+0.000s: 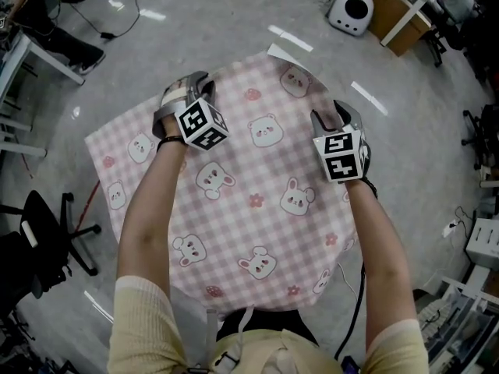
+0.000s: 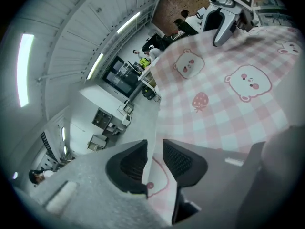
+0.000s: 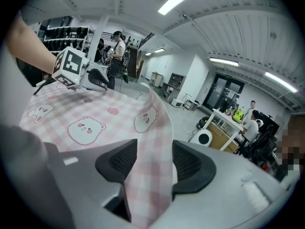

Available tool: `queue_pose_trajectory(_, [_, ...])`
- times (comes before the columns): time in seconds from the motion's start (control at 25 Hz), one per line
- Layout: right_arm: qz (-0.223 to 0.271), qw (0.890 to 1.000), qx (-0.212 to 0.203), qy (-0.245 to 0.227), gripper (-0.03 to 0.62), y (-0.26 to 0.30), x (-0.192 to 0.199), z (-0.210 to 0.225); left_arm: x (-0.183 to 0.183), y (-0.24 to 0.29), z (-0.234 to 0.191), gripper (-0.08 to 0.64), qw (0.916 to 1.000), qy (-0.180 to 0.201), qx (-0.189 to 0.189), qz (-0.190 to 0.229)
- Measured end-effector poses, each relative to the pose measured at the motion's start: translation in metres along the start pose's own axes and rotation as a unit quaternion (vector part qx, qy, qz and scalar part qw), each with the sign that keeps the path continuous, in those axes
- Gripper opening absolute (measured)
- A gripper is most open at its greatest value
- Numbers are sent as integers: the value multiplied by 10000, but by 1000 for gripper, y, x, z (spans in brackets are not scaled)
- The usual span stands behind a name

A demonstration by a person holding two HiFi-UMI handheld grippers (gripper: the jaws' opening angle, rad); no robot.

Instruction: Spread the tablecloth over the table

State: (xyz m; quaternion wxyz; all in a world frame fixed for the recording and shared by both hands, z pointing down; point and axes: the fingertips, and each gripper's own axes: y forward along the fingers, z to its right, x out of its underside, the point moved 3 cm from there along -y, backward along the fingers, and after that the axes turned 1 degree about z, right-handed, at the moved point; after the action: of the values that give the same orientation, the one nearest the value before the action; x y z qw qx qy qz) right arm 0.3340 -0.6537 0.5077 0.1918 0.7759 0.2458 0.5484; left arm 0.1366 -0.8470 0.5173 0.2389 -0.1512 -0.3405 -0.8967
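The tablecloth (image 1: 257, 201) lies open across the worktop, covering it so fully that none of the top shows. Its near edge hangs down in front of you and its far edge is up at your two tools. It is thin pink-and-white checked fabric: light, limp and easily rucked, so judge it as something that follows any tug and slides on a smooth top. Take it by the hem or the corners, never mid-panel, and pull both sides evenly.

Your left tool (image 2: 153, 149) sits at the far left edge with its jaws spread. The hem runs through the gap, but the pads do not press on it. Your right tool (image 3: 155, 149) is at the far right corner, jaws also apart, with a loose fold of cloth draped between them and not pinched. Just beyond it, the corner tip (image 1: 288, 53) looks turned up, showing a pale underside. That is probably the spot to smooth.

The cloth carries only printed bears, rabbits, strawberries and small flowers, with no words. The cubes on the tools carry black-and-white square markers, not text. No brand can be read anywhere.

Around the worktop is glossy grey floor (image 1: 234, 22), with a black office chair (image 1: 47, 232) off the left side and a white rounded device (image 1: 351, 10) beyond the far right corner.
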Motion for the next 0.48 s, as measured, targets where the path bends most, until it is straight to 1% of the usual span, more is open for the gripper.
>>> queue_pose_trajectory(0.08, [49,9999,144,58,243,-1,0,7,-3,-4,-4,155,9996,149,-161,174])
queue_pose_trajectory(0.16, [81,9996,244,98,258,-2,0,10,-1,-7,-6,179,9993,179,-221,240])
queue_pose_trajectory(0.28, [137,9996,219,61,261,-3,-3,7,5,-12,-8,179,9996,-8,-168,248])
queue_pose_trajectory(0.4, [322,9994,111,-20,260,-9,-11,1,7,-21,-8,178,9989,-265,-101,362])
queue_pose_trajectory(0.44, [349,9994,69,-40,245,-12,-13,-1,7,-26,-8,169,9983,-396,-73,411])
queue_pose_trajectory(0.48, [349,9994,24,-67,214,-16,-15,-3,6,-32,-8,155,9975,-541,-48,459])
